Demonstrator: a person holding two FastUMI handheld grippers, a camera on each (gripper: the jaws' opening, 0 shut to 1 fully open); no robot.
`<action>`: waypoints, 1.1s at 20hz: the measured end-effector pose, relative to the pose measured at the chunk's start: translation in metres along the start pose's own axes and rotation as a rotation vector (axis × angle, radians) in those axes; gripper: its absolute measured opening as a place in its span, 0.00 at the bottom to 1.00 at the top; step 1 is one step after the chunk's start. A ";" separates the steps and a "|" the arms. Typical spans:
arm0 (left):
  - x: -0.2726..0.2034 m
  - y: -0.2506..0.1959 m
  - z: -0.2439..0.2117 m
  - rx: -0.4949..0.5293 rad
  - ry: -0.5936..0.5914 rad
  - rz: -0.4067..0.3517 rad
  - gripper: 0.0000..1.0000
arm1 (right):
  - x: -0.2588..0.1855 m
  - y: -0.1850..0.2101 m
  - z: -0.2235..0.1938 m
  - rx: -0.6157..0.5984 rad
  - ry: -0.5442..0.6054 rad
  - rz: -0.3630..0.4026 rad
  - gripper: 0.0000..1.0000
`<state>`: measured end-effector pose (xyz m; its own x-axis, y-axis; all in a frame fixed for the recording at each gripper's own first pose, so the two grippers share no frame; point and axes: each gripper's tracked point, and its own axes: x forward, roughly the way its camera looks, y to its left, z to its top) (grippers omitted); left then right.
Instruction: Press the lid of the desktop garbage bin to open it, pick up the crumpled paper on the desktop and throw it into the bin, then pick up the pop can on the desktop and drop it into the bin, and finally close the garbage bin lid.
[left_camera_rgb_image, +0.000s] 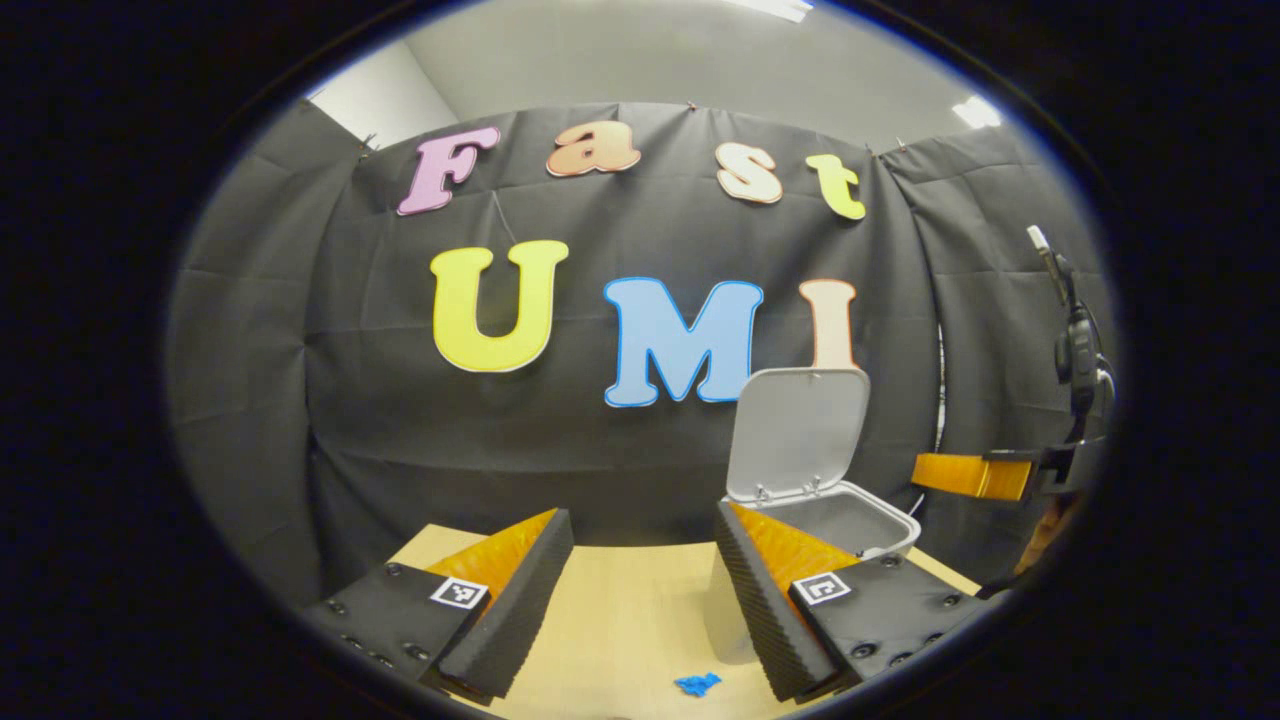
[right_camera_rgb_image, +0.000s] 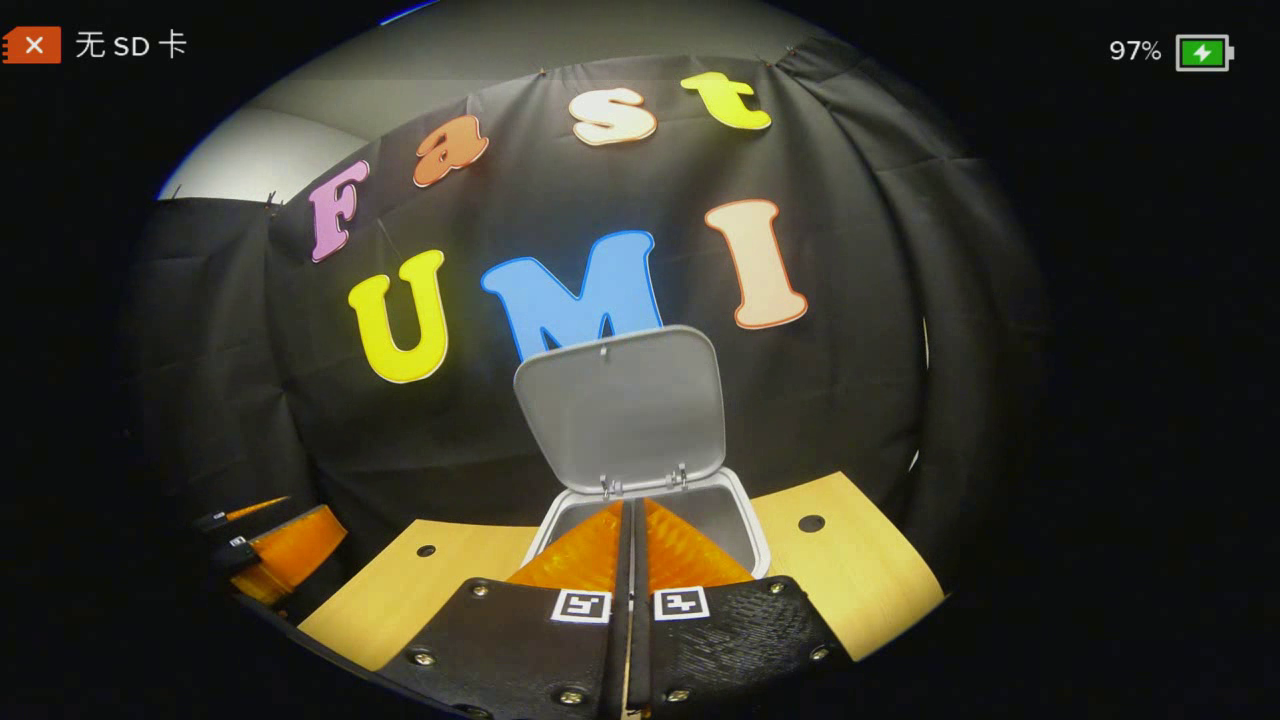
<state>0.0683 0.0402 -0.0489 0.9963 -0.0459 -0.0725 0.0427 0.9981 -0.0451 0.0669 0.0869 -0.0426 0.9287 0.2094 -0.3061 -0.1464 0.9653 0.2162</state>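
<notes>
The white desktop bin (left_camera_rgb_image: 885, 520) stands on the wooden table, its lid (left_camera_rgb_image: 800, 430) swung up and upright. In the left gripper view my left gripper (left_camera_rgb_image: 642, 515) is open above the table, left of the bin, with nothing between its fingers. In the right gripper view my right gripper (right_camera_rgb_image: 632, 502) is shut, its fingertips together just over the bin's open mouth (right_camera_rgb_image: 722, 520), in front of the raised lid (right_camera_rgb_image: 620, 410). I see nothing between its fingers. The other gripper (right_camera_rgb_image: 275, 550) shows at the lower left, and the right one (left_camera_rgb_image: 972, 476) hovers beside the bin.
A small blue scrap (left_camera_rgb_image: 697, 684) lies on the table (left_camera_rgb_image: 620, 610) near its front. The tabletop (right_camera_rgb_image: 860, 570) has round holes (right_camera_rgb_image: 811, 523) on both sides of the bin. A dark stand with a device (left_camera_rgb_image: 1075, 350) rises at the far right.
</notes>
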 end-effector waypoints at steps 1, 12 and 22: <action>0.001 -0.002 -0.003 0.001 0.003 -0.005 0.95 | -0.003 0.001 0.005 -0.008 -0.014 -0.001 0.01; 0.025 -0.017 -0.064 -0.013 0.058 -0.079 0.95 | -0.021 0.004 0.032 -0.096 -0.076 -0.022 0.01; 0.033 -0.051 -0.203 0.025 0.244 -0.167 0.95 | -0.039 -0.023 0.037 -0.140 -0.074 -0.106 0.01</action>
<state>0.0835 -0.0203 -0.2513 0.9280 -0.2155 -0.3040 0.2097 0.9764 -0.0520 0.0470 0.0510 -0.0011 0.9631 0.0980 -0.2506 -0.0872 0.9947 0.0538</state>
